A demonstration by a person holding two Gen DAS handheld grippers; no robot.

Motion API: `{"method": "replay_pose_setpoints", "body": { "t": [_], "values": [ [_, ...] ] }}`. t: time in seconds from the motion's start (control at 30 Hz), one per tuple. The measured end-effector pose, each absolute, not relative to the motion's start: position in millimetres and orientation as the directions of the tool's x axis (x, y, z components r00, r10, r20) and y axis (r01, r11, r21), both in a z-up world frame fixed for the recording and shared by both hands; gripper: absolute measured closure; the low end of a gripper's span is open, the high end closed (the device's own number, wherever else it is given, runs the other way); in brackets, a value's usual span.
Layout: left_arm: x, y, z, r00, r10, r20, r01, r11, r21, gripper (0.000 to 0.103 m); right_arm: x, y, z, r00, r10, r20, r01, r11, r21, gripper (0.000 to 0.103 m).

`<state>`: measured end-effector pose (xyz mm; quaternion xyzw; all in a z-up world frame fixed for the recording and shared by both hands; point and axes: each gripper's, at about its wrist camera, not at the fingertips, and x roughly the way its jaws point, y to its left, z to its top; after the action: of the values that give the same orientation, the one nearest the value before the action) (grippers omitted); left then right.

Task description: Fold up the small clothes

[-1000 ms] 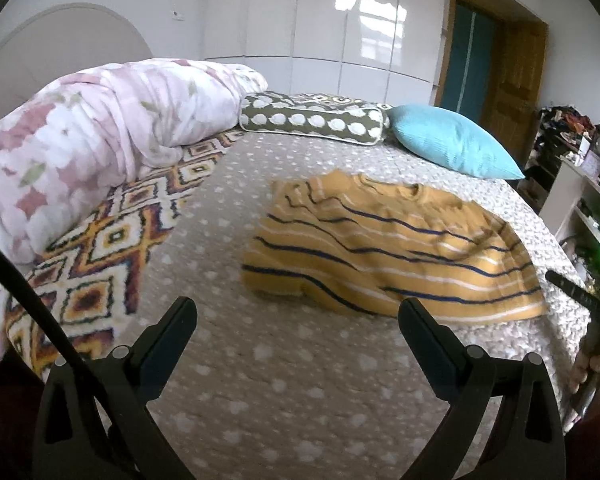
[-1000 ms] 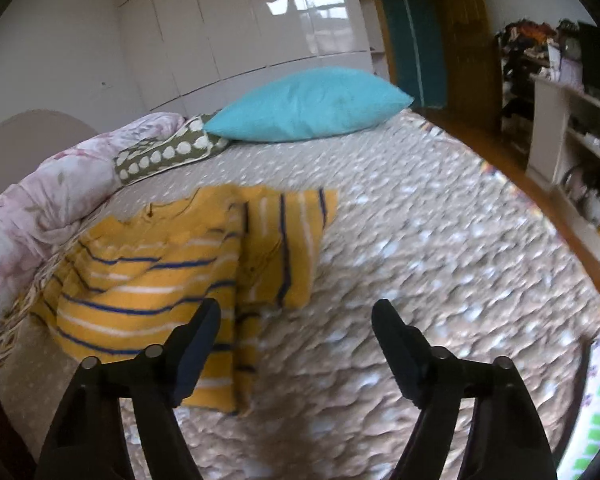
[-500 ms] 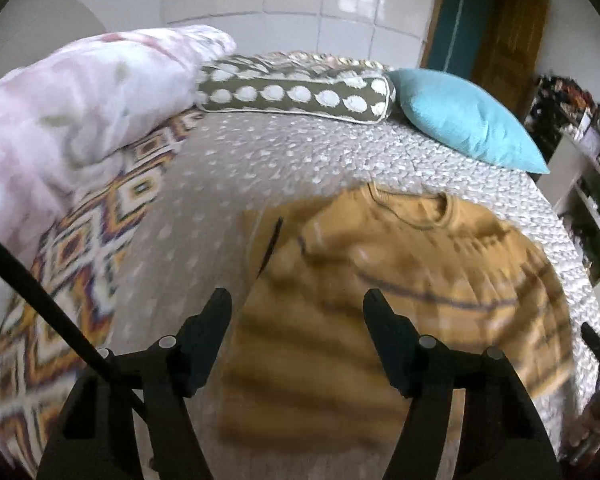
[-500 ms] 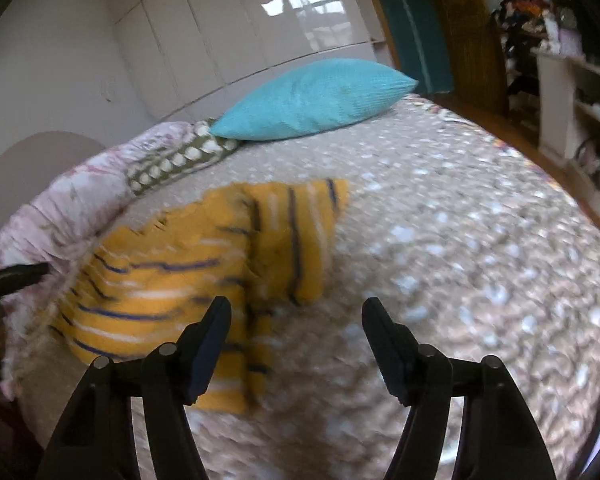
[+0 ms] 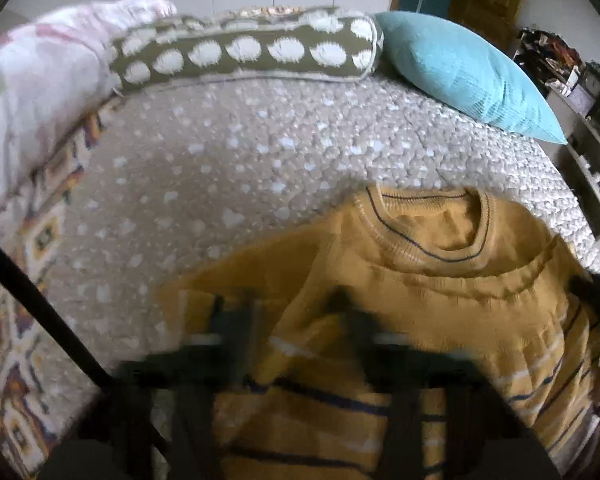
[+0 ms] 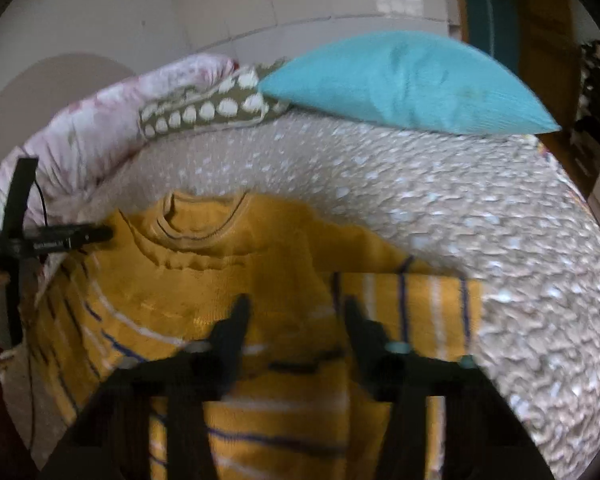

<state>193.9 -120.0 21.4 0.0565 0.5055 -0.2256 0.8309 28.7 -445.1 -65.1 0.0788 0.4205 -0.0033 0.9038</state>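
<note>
A small yellow sweater (image 5: pixel 440 292) with dark blue and white stripes lies flat on the bed, collar toward the pillows. It also shows in the right wrist view (image 6: pixel 260 288), one sleeve folded across at the right. My left gripper (image 5: pixel 284 308) is open, blurred, low over the sweater's left shoulder area. My right gripper (image 6: pixel 296 308) is open, low over the sweater's right side near the folded sleeve. Neither holds cloth. The left gripper's body shows at the left of the right wrist view (image 6: pixel 48 236).
The grey spotted bedspread (image 5: pixel 220 168) covers the bed. A green dotted bolster (image 5: pixel 252 52) and a teal pillow (image 5: pixel 468 76) lie at the head. A pink floral duvet (image 5: pixel 28 92) is piled at the left. Shelves (image 5: pixel 596 152) stand at the right.
Both grippers have moved forward and down over the sweater, from near the bed's front to above its shoulders. Both stay open, the jaw gaps narrower in view.
</note>
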Motion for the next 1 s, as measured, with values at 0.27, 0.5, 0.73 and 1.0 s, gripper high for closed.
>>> {"method": "replay_pose_setpoints", "body": {
  "t": [0.27, 0.5, 0.73, 1.0],
  "values": [
    [168, -89, 62, 0.438, -0.451, -0.778, 0.384, 0.876, -0.291, 0.098, 15, -448, -47, 0.689, 0.084, -0.719, 0.083, 0.977, 0.194, 0.097],
    [58, -33, 141, 0.486, -0.628, -0.608, 0.497, 0.771, -0.399, 0.098, -69, -432, 6, 0.754, 0.234, -0.613, -0.038, 0.948, 0.315, 0.097],
    [-83, 39, 153, 0.499, -0.674, -0.544, 0.540, 0.733, -0.412, 0.098, -190, -387, 9, 0.664, 0.404, -0.629, -0.209, 0.908, 0.363, 0.097],
    [-163, 85, 114, 0.535, -0.508, -0.675, 0.460, 0.845, -0.272, 0.081, -269, -340, -47, 0.478, 0.432, -0.765, -0.240, 0.902, 0.359, 0.089]
  ]
}}
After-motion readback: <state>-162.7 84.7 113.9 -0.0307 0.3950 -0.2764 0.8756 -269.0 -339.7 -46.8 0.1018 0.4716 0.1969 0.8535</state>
